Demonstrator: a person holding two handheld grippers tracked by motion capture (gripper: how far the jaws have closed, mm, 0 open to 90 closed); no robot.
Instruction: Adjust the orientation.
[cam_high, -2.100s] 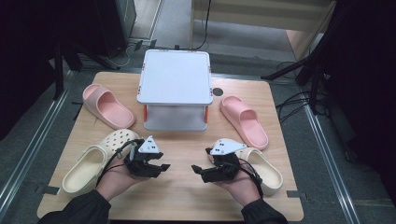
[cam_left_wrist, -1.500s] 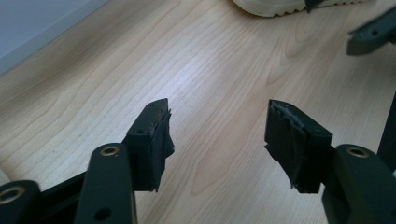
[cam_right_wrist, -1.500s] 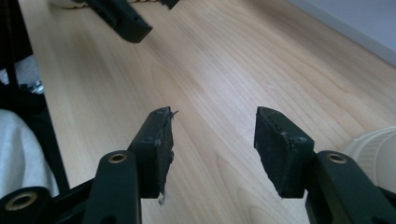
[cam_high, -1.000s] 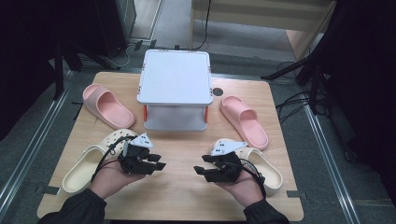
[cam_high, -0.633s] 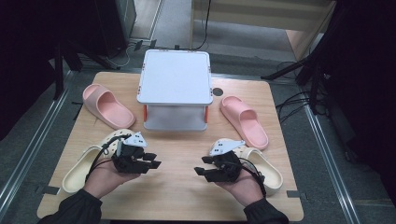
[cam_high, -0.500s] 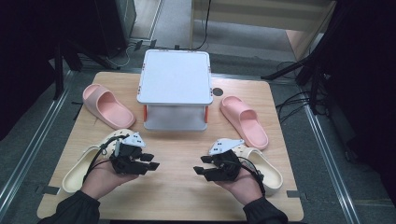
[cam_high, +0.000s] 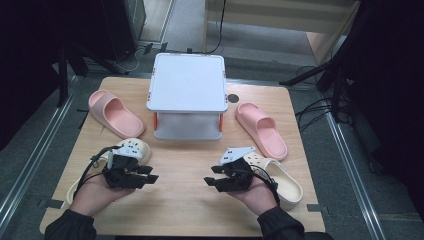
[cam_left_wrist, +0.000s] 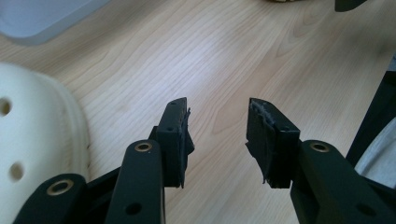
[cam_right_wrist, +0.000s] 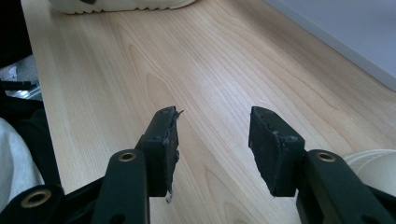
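Both hand-held grippers hover low over the wooden table, pointing at each other. My left gripper is open with nothing between its jaws, and sits over the toe of a cream clog at the front left. The left gripper view shows that gripper above bare wood with the cream clog just to its left. My right gripper is open and holds nothing, beside a second cream clog. The right gripper view shows that gripper over bare wood.
A white two-level stand occupies the table's far middle. One pink slipper lies left of it and another pink slipper lies to its right. Dark cables and furniture surround the table on the floor.
My left gripper has drifted left and toward the near edge, over the front-left cream clog. The right gripper has barely shifted. Both stay open.
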